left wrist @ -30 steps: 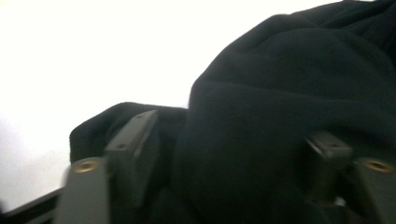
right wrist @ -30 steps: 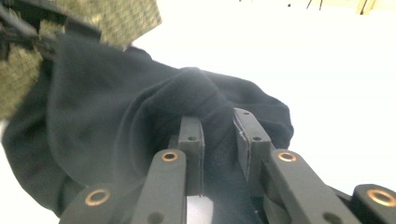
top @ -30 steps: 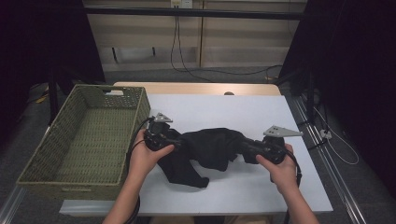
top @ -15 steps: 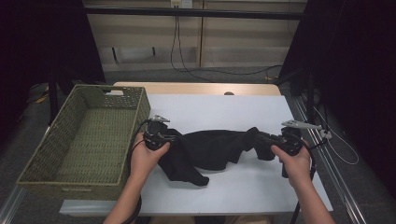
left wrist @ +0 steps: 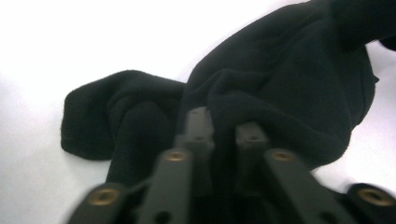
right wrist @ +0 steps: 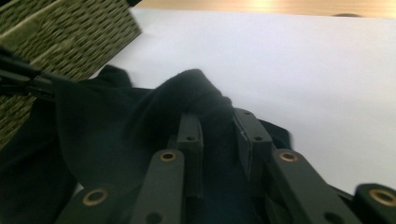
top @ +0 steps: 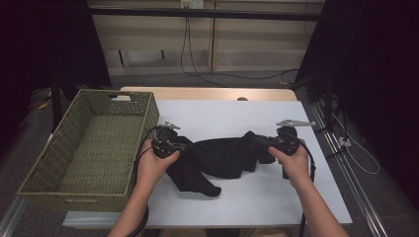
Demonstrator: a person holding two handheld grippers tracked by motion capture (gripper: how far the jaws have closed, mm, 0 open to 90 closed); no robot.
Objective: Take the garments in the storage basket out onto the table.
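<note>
Looking down, I see a white table [top: 257, 197], a wicker basket [top: 89, 153] at its left, and a black garment [top: 222, 158] stretched between both grippers. My left gripper [left wrist: 223, 122], jaws just reopening, pinches a fold; my right gripper [right wrist: 217, 122] clamps the other end.

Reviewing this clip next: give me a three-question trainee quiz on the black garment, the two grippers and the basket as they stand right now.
1. True or false: the black garment lies inside the woven basket.
2. What do the right gripper jaws close on?
3. On which side of the white table is the basket, seen from the high view: A left, B right, C far edge?

Key
1. False: it lies on the table, stretched between the left gripper and the right gripper.
2. A fold of the black garment.
3. A
</note>
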